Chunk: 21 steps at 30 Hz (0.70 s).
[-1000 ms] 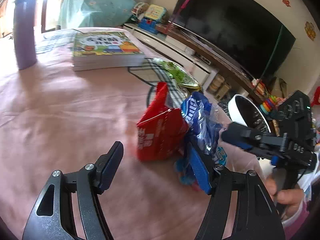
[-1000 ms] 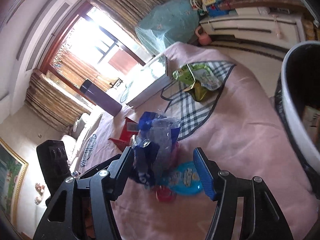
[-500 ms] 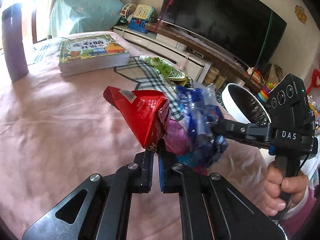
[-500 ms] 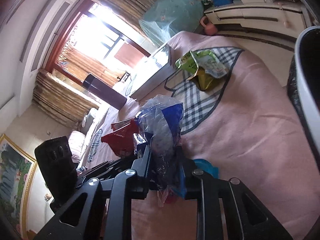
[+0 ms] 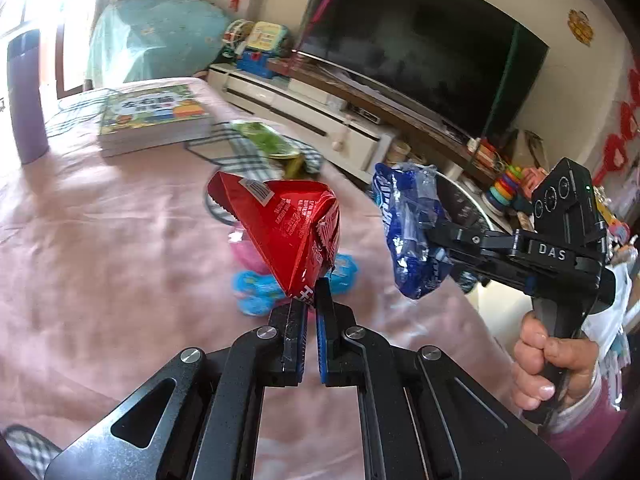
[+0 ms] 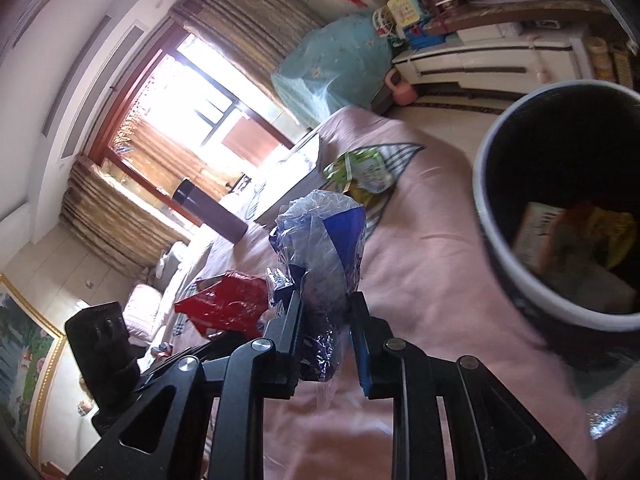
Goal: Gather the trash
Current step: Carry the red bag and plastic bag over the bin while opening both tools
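My left gripper [image 5: 311, 300] is shut on a red snack wrapper [image 5: 288, 228] and holds it above the pink tablecloth [image 5: 100, 260]. My right gripper [image 6: 326, 312] is shut on a crumpled blue and clear wrapper [image 6: 324, 240], also lifted; it shows in the left wrist view [image 5: 412, 232] too. The white-rimmed trash bin [image 6: 486, 216] with trash inside stands off the table edge at the right. A green wrapper [image 6: 362, 170] lies on the checked patch further back. Blue and pink wrappers [image 5: 256, 292] lie on the cloth under the red one.
A stack of books [image 5: 152, 120] and a purple tumbler [image 5: 26, 96] stand at the far left of the table. A TV [image 5: 420, 48] and a low cabinet with toys line the wall beyond. The table edge runs near the bin.
Both grippers closed on their wrappers and lifted them off the cloth. The right gripper has moved toward the bin, whose inside now shows.
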### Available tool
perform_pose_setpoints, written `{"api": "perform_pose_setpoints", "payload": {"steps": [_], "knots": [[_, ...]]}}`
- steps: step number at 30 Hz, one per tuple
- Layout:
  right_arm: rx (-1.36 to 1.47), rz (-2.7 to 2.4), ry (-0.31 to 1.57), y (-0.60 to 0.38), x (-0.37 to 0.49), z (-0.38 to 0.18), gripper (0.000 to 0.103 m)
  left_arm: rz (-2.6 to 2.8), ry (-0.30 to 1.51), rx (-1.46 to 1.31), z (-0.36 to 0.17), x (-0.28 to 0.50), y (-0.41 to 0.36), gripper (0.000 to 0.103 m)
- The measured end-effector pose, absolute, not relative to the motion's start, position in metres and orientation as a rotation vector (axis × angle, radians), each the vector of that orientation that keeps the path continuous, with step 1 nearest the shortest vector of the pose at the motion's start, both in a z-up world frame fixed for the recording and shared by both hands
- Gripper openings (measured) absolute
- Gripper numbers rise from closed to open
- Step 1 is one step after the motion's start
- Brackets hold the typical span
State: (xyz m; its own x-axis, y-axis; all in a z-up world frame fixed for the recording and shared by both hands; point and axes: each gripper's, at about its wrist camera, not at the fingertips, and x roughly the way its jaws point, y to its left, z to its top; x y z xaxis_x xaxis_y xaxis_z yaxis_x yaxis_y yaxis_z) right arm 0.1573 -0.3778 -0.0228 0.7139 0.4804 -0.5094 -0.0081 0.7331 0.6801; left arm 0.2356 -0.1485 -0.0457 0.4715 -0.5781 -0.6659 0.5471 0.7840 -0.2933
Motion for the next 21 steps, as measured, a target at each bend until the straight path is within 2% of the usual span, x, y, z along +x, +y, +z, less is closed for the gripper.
{"api": "perform_pose_setpoints", "payload": {"steps": [21], "knots": [[0.675,-0.002,0.621,-0.476,0.089,-0.017,0.022,-0.856,0.857,0.099,-0.035,0.196,-0.267,0.004]]}}
